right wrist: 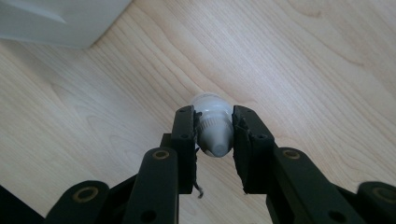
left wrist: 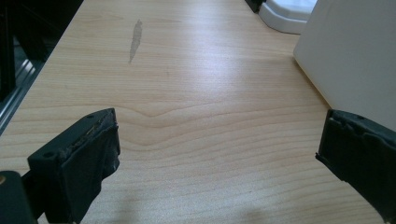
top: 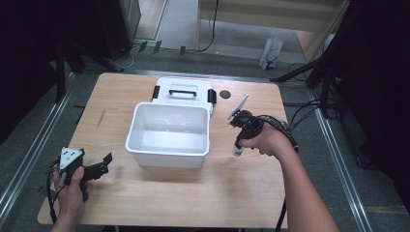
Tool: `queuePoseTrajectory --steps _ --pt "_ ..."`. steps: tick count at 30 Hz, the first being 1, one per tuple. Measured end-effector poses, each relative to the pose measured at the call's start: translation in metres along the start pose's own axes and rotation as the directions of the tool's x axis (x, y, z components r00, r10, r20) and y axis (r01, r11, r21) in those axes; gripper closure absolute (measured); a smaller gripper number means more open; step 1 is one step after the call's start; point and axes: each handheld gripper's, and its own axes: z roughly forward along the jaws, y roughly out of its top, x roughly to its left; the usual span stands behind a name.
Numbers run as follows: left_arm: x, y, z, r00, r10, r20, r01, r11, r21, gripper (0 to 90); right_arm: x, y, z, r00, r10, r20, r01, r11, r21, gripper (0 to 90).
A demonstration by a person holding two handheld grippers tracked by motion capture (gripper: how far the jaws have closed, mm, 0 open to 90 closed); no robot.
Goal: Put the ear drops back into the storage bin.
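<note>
Forearms enter at 6 o'clock: right claw (right wrist: 214,135) clamps a small grey-white bottle (right wrist: 212,123) just above the surface (top: 232,193), at 3 o'clock of the white bin (top: 168,130). Left claw (left wrist: 219,154) spread wide, empty. Judged: keep grip firm w/ bottle upright, clear rim before lowering.

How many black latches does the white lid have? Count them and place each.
2. One black latch sits at the left end of the white lid behind the bin; the other at its right end. More may be hidden.
</note>
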Motion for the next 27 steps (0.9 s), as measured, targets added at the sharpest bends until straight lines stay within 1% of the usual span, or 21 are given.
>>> queuePoseTrajectory --steps 3,5,6,7,11,15,16,17,18,19,21,22,24,25,26,27 --pt "0.000 0.000 0.000 1.0000 0.001 0.000 -0.001 1.0000 0.001 0.0 0.002 0.005 -0.008 1.0000 -0.002 0.003 0.002 1.000 -0.004 72.2" --pt "0.000 0.000 0.000 1.0000 -0.001 0.000 0.001 1.0000 0.001 0.0 0.004 0.009 -0.014 0.9999 -0.011 0.008 0.011 1.000 -0.006 72.2" --pt "0.000 0.000 0.000 1.0000 -0.001 0.000 0.001 1.0000 0.001 0.0 0.004 0.009 -0.014 0.9999 -0.011 0.008 0.011 1.000 -0.006 72.2" --pt "0.000 0.000 0.000 1.0000 -0.003 0.000 0.003 1.0000 0.002 0.0 0.006 0.014 -0.022 0.9998 -0.016 0.011 0.016 1.000 -0.014 72.1" --pt "0.000 0.000 0.000 1.0000 -0.004 0.000 0.004 1.0000 0.001 0.0 0.011 0.023 -0.035 0.9995 -0.030 0.014 0.030 0.999 -0.021 72.1" --pt "0.000 0.000 0.000 1.0000 -0.004 0.001 0.004 1.0000 0.004 0.0 0.015 0.031 -0.046 0.9985 -0.054 0.011 0.054 0.998 -0.023 72.2" --pt "0.000 0.000 0.000 1.0000 -0.004 0.001 0.004 1.0000 0.004 0.0 0.015 0.031 -0.046 0.9985 -0.054 0.011 0.054 0.998 -0.023 72.2" --pt "0.000 0.000 0.000 1.0000 -0.004 0.001 0.004 1.0000 0.005 0.0 0.016 0.033 -0.049 0.9984 -0.056 0.011 0.056 0.998 -0.024 72.2" --pt "0.000 0.000 0.000 1.0000 -0.004 0.002 0.004 1.0000 0.006 0.0 0.019 0.038 -0.055 0.9972 -0.074 0.010 0.074 0.997 -0.027 72.2" --pt "0.000 0.000 0.000 1.0000 -0.004 0.002 0.004 1.0000 0.006 0.0 0.020 0.040 -0.056 0.9973 -0.073 0.009 0.073 0.997 -0.028 72.2" --pt "0.000 0.000 0.001 1.0000 -0.004 0.003 0.004 1.0000 0.006 0.0 0.022 0.044 -0.061 0.9968 -0.079 0.011 0.080 0.996 -0.036 72.2" --pt "0.000 0.000 0.001 1.0000 -0.004 0.003 0.004 1.0000 0.006 0.0 0.023 0.046 -0.063 0.9958 -0.091 0.013 0.091 0.995 -0.041 72.2" --pt "0.000 0.000 0.001 1.0000 -0.006 0.004 0.006 1.0000 0.007 0.0 0.026 0.050 -0.068 0.9954 -0.095 0.016 0.095 0.995 -0.036 72.2" --pt "0.000 0.000 0.001 1.0000 -0.007 0.004 0.007 1.0000 0.006 0.0 0.027 0.053 -0.072 0.9941 -0.108 0.016 0.108 0.993 -0.038 72.2" --pt "0.001 0.000 0.001 1.0000 -0.007 0.005 0.007 1.0000 0.007 0.0 0.028 0.054 -0.074 0.9942 -0.107 0.018 0.107 0.994 -0.038 72.2" --pt "0.001 0.000 0.001 1.0000 -0.008 0.005 0.008 0.9999 0.008 0.0 0.030 0.057 -0.078 0.9931 -0.115 0.021 0.116 0.992 -0.042 72.2"
